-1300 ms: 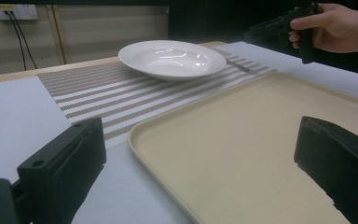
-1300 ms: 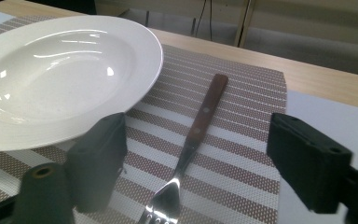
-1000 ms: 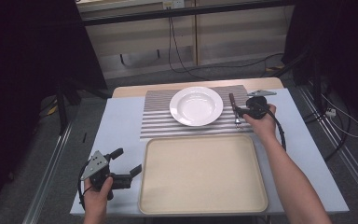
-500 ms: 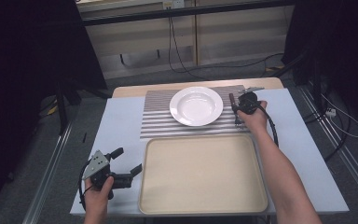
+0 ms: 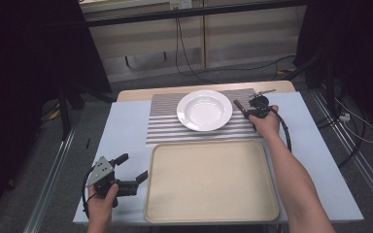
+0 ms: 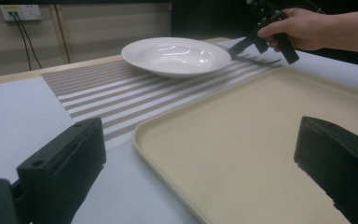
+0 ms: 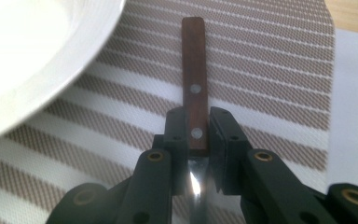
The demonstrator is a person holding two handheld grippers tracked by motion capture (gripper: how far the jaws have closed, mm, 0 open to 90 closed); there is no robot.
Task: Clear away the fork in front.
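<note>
High view: the right gripper (image 5: 250, 111) sits over the striped placemat (image 5: 165, 127) at the far side of the bench (image 5: 126, 136), just right of the white plate (image 5: 204, 110). A wooden-handled piece of cutlery (image 5: 239, 106) pokes out from its jaws toward the plate's rim, close to it; whether they touch cannot be told. The beige tray (image 5: 211, 180) lies nearer the person, its far edge just beside the placemat's near edge. The left gripper (image 5: 132, 168) hovers at the near left corner, just beside the tray's left rim, its jaws spread and holding nothing.

Left gripper view: the two black jaws stand wide apart at the bottom corners, with the tray (image 6: 242, 140) between and beyond them. Past the tray come the placemat (image 6: 121, 95) and the plate (image 6: 176, 56). The right hand (image 6: 298, 28) holds its gripper low over the mat beside the plate, where fork tines (image 6: 256, 58) show against the stripes.

Right gripper view: the jaws are clenched on the cutlery's brown wooden handle (image 7: 193, 79), gripping near its lower rivet, with shiny metal below. The plate's rim (image 7: 51, 70) curves at upper left, apart from the handle, with the placemat (image 7: 270, 79) beneath.
</note>
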